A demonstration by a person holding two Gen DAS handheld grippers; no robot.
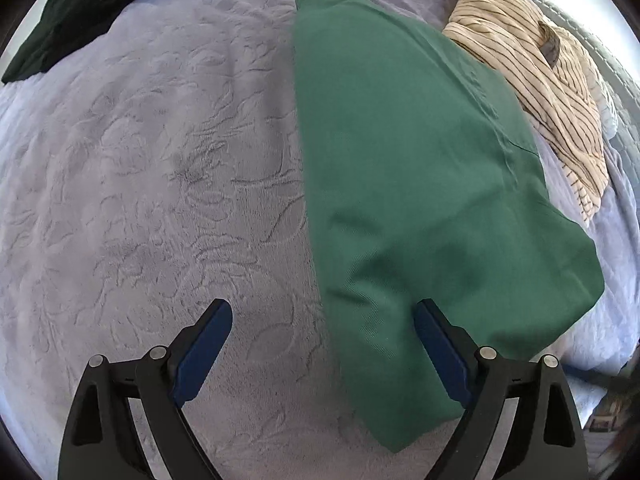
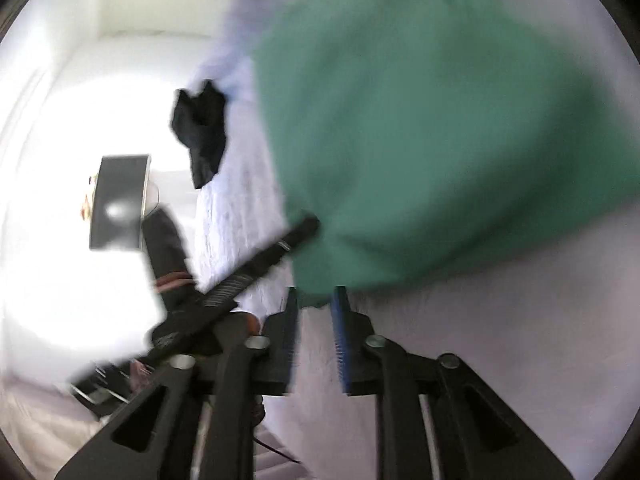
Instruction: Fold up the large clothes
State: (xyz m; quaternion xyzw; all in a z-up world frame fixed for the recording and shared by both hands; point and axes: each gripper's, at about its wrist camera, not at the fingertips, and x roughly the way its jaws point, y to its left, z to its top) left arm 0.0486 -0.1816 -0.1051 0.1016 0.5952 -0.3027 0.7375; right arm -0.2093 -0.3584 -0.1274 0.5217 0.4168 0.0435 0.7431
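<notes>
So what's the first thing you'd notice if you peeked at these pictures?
The big green garment, folded and lying flat on the pale embossed bedspread, right in the middle of the left wrist view. Next to it, at the far right edge of the bed, sits a crumpled tan striped garment, and a dark garment lies at the far left corner. The left gripper hangs wide open over the green one's near edge.

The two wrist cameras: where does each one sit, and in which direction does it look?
Left wrist: sits behind the open left gripper, looks steeply down on the green garment and the bedspread; only its fingers show.
Right wrist: sits behind the right gripper, looks lower across the bed; blurred; a dark sleeve shows.
Shared: green garment, bedspread, dark garment.
</notes>
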